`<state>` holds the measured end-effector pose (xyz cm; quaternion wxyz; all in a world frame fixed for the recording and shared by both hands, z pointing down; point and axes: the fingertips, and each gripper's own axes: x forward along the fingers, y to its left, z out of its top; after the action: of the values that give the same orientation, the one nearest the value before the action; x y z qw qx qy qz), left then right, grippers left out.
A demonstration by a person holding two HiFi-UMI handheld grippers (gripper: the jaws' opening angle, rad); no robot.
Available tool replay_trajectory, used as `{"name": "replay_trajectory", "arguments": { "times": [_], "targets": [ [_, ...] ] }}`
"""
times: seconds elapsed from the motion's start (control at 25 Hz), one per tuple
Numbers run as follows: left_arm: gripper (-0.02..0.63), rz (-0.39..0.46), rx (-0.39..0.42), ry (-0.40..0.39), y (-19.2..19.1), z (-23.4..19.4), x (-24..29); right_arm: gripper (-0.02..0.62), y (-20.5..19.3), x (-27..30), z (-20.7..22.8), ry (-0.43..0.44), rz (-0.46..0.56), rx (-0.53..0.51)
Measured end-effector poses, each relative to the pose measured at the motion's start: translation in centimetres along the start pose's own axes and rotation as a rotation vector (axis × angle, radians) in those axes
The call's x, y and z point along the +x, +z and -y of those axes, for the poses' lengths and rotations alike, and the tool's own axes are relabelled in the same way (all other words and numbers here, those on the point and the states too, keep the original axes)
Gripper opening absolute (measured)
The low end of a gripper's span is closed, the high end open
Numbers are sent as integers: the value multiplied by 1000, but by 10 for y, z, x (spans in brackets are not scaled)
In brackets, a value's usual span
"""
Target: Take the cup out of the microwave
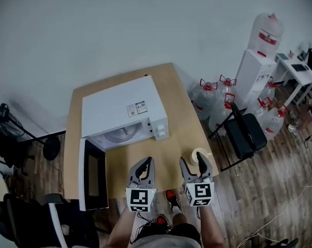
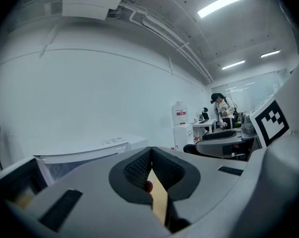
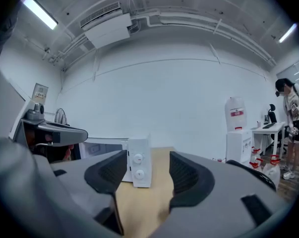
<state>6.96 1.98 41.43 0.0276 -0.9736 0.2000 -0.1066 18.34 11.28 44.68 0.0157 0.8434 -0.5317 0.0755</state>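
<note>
Cup (image 1: 196, 153) on table (image 1: 171, 94), microwave's (image 1: 119, 105) 4 o'clock, oven door (image 1: 93, 174) open | left gripper (image 2: 150, 152) closed, empty | right gripper (image 3: 148, 170) open, empty | cup likely light, rigid, tippy: pinch wall mid-height

Your head camera looks steeply down from well above the table (image 1: 181, 133) and takes in the whole microwave (image 1: 124, 112). The camera on your left gripper (image 1: 146, 160) sits low, close behind its jaws. It faces almost level toward the white wall, with the microwave at its left. The camera on your right gripper (image 1: 193, 158) faces the same way, low over the tabletop, with the microwave's dials straight ahead. All three views share the microwave and the water dispenser (image 1: 256, 68).
</note>
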Motion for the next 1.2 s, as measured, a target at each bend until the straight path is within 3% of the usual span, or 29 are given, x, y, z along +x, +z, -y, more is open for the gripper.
{"name": "replay_trajectory", "arguments": {
  "times": [0.4,0.72,1.2],
  "targets": [
    [23,36,-11,163,23,-51,-71,169,48,-3,-89,181,61,-39],
    [23,32,-19,309,19,-95,-130,126,55,-3,-164,338,67,-64],
    [23,30,-46,463,12,-136,-195,57,70,-5,-243,490,88,-95]
  ]
}}
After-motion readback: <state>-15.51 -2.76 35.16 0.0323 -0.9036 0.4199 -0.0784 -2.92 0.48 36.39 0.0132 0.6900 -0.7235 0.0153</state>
